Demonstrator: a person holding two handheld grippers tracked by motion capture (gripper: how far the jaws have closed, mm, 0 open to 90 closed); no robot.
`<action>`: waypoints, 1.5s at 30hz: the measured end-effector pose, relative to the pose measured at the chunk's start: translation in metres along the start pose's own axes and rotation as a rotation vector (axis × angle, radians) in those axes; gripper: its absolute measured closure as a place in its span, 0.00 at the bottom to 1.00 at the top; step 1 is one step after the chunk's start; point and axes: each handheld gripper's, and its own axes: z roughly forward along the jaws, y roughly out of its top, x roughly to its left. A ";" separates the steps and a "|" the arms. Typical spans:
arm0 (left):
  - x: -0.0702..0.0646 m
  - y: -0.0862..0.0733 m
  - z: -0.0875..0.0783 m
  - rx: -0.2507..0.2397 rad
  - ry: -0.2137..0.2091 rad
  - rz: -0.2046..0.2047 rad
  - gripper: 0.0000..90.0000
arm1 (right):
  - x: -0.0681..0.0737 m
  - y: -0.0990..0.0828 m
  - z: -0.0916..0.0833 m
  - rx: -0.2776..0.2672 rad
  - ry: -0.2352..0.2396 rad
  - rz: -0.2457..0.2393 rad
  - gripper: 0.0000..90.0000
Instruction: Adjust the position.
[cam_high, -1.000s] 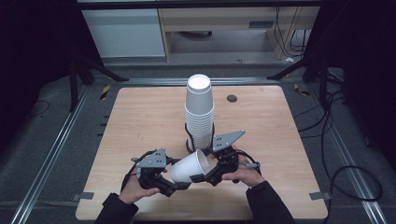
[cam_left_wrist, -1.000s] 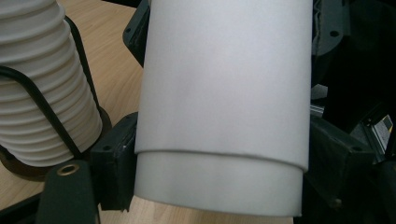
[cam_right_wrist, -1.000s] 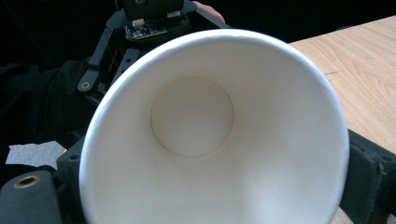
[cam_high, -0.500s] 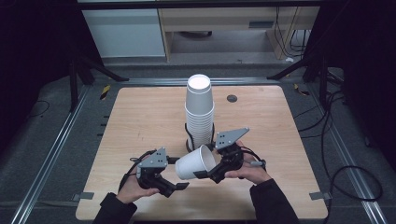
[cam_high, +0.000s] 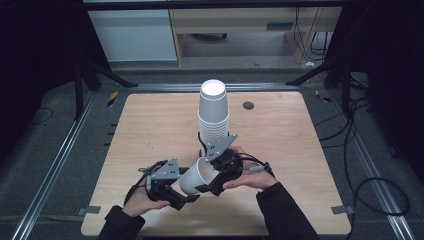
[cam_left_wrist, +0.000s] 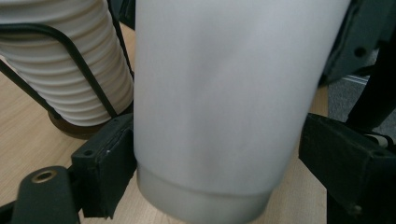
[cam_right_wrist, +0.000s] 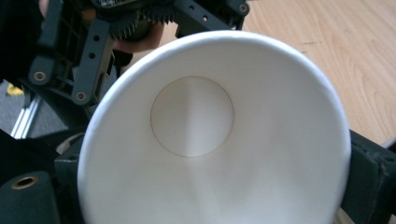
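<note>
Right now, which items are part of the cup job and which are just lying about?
In the job:
- single white cup, gripped by the right tool
- left tool, jaws just opened, cup base between them
- cup stack in its wire holder

Lying about:
- dark disc on the table
- floor cables

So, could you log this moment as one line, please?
left gripper: just opened, cup between jaws | right gripper: holds cup | stack: upright
</note>
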 end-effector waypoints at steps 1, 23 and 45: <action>0.000 0.000 0.001 0.005 0.002 0.000 0.15 | 0.000 0.001 0.002 0.008 0.003 -0.001 0.10; 0.003 -0.004 0.003 0.026 0.005 -0.014 0.24 | 0.000 -0.001 0.002 -0.053 0.003 -0.002 0.05; 0.009 -0.004 -0.006 -0.101 0.058 -0.078 0.24 | -0.001 -0.044 -0.037 -0.276 -0.119 0.162 0.04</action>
